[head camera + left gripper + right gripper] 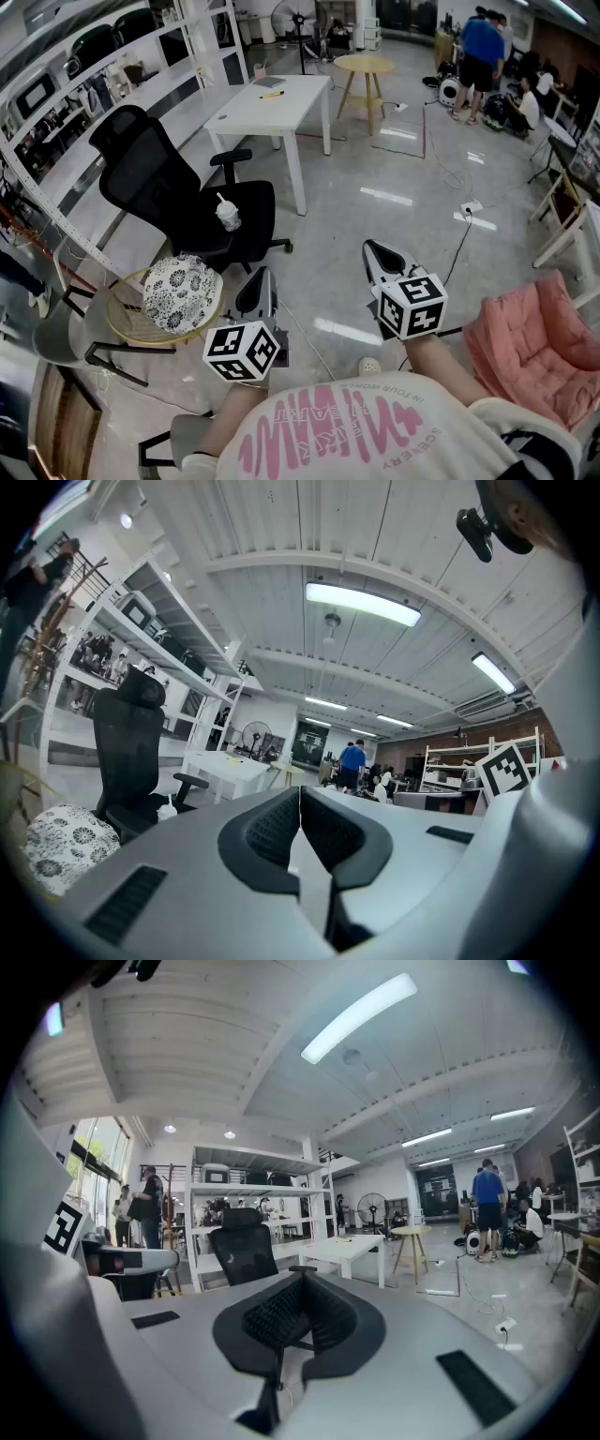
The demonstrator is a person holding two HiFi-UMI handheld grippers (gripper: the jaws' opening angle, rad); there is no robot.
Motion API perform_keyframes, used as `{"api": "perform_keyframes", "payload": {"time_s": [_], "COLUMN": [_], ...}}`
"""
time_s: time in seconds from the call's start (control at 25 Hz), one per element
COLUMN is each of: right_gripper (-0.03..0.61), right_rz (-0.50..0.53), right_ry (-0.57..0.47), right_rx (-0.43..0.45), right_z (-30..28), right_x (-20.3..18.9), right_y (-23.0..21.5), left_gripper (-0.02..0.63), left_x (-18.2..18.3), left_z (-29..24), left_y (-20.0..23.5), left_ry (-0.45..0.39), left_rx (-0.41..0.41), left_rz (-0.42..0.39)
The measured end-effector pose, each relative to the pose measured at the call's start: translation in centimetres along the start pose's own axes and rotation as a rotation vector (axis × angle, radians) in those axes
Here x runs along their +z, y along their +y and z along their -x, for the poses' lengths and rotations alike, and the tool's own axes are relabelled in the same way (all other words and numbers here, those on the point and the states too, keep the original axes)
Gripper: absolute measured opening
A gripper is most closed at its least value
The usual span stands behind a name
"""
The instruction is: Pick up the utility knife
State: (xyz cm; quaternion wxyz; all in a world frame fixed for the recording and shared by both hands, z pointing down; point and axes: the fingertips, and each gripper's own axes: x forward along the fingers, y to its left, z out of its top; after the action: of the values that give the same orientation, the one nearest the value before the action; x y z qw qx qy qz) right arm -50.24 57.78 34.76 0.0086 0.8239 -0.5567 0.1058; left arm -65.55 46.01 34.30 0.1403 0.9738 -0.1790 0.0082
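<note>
Ahead, open floor [375, 178] separates left gripper [262, 275] and right gripper [374, 247] from white table [255, 118].

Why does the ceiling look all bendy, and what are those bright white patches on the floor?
Left gripper view: the wide lens bows the ceiling and blackens the corners. Right gripper view: same bowing, and the long lamp burns out white. Head view: those patches are lamp glare on the glossy floor; the shelves curve too.
</note>
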Motion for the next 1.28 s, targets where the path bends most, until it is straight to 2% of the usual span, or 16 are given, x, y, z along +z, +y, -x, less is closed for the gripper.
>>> {"api": "perform_keyframes", "payload": {"time_s": [0.44, 0.68, 0.96, 1.28], "right_gripper": [0.012, 0.014, 0.014, 0.014], "right_rz": [0.002, -0.061, -0.048, -0.037], "right_ry": [0.013, -0.001, 0.017, 0.025], "right_rx": [-0.009, -0.018, -0.010, 0.039], "right_z": [-1.1, -2.5, -8.0, -17.3], "right_x": [-1.1, -0.9, -0.6, 3.1], "right_y": [0.4, -0.7, -3.2, -7.4], "left_gripper": [0.025, 0.025, 0.025, 0.025], "left_x": [-0.5, -1.5, -0.7, 3.1], "left_z": [0.0, -1.3, -6.5, -15.1], "left_y": [1.5, 3.1, 5.1, 7.8], "left_ry": [0.003, 0.033, 0.030, -0.005], "left_rx": [0.001, 0.024, 0.028, 0.063], "left_rz": [0.012, 0.035, 0.037, 0.049]}}
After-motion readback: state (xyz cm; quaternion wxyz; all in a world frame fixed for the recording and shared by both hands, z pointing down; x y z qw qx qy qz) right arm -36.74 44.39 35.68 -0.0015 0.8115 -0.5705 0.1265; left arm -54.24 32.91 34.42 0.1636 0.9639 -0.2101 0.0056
